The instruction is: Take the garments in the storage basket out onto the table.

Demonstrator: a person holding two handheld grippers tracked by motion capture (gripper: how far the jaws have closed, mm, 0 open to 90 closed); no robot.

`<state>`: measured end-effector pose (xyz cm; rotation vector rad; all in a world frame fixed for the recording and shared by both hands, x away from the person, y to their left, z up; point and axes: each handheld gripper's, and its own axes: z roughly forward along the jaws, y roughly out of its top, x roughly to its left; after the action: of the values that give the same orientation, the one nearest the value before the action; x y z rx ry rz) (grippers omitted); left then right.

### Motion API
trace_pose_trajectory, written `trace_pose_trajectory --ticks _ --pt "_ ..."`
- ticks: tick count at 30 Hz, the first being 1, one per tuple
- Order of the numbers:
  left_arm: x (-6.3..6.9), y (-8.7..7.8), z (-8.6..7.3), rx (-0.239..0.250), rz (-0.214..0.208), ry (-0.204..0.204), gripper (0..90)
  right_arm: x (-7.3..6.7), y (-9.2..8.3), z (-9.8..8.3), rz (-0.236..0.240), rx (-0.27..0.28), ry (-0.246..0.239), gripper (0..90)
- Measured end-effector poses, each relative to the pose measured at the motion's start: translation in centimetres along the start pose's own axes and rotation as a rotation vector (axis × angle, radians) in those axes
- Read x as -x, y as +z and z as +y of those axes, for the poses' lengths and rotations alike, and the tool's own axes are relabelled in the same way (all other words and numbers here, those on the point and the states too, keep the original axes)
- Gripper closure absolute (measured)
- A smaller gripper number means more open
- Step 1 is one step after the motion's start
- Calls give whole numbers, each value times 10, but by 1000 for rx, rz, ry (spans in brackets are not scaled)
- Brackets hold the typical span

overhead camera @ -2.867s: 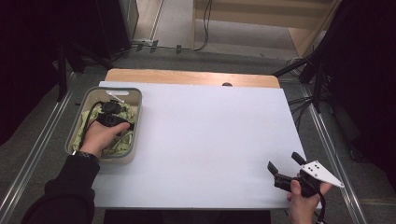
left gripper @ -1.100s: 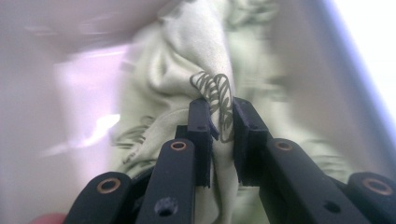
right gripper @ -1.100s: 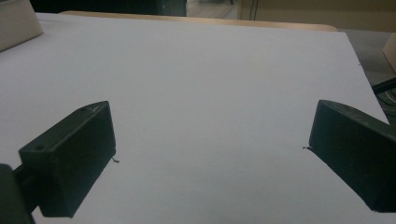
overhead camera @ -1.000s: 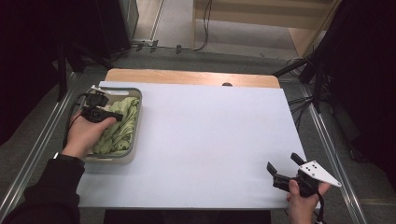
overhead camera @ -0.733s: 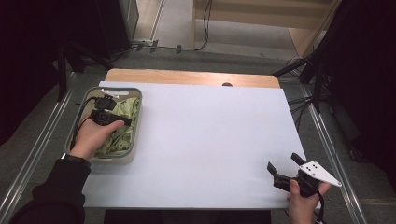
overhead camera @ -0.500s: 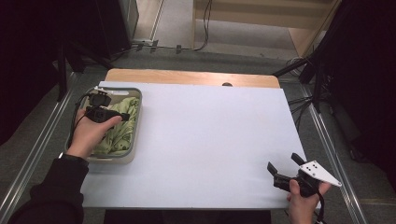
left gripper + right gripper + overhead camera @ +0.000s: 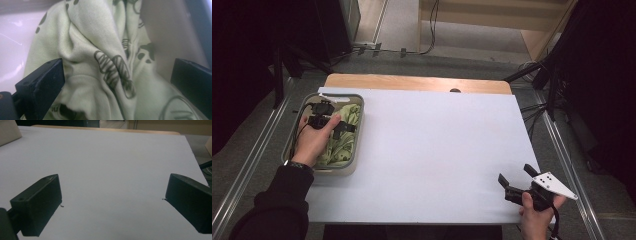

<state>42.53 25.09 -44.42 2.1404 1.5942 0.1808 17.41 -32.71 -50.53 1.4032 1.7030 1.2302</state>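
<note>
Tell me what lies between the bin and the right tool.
Bare white table top separates the bin from the right tool; the high view shows it.

Cloth partly hidden under left hand.

Two black jaws of the right gripper rise from the lower left and lower right of the frame, standing wide apart with nothing between them. Behind them a white table surface runs up the middle of the frame. A strip of wooden edge lies along the top. In the upper left corner sits the pale corner of a bin.
</note>
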Motion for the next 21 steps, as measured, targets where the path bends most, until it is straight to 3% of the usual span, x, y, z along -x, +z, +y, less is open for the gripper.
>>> trace_pose_trajectory --ticks 4,5,9,15,16,17,18,19,20,21 --pt "2 11 1 -55 2 5 0 0 0 0 0 -4 10 0" --pt "3 16 1 -90 12 8 0 0 0 0 3 -3 12 0" --pt "3 20 1 -122 31 13 0 0 0 0 5 -2 16 0" --pt "7 22 -1 -153 83 67 0 -1 2 -1 6 -7 10 0" --pt "8 21 -1 -150 105 83 92 -1 2 -1 7 -10 13 0" --pt "9 20 -2 -149 135 108 92 -1 2 -1 7 -10 13 0" --pt "8 19 -2 -142 142 113 161 -1 2 -1 7 -11 13 0" --pt "6 16 -1 -135 137 109 295 -1 2 -1 6 -10 11 0" --pt "2 14 -1 -122 141 105 295 -1 2 -1 6 -10 11 0" --pt "-1 11 -1 -113 145 101 394 0 1 -1 6 -10 16 0"
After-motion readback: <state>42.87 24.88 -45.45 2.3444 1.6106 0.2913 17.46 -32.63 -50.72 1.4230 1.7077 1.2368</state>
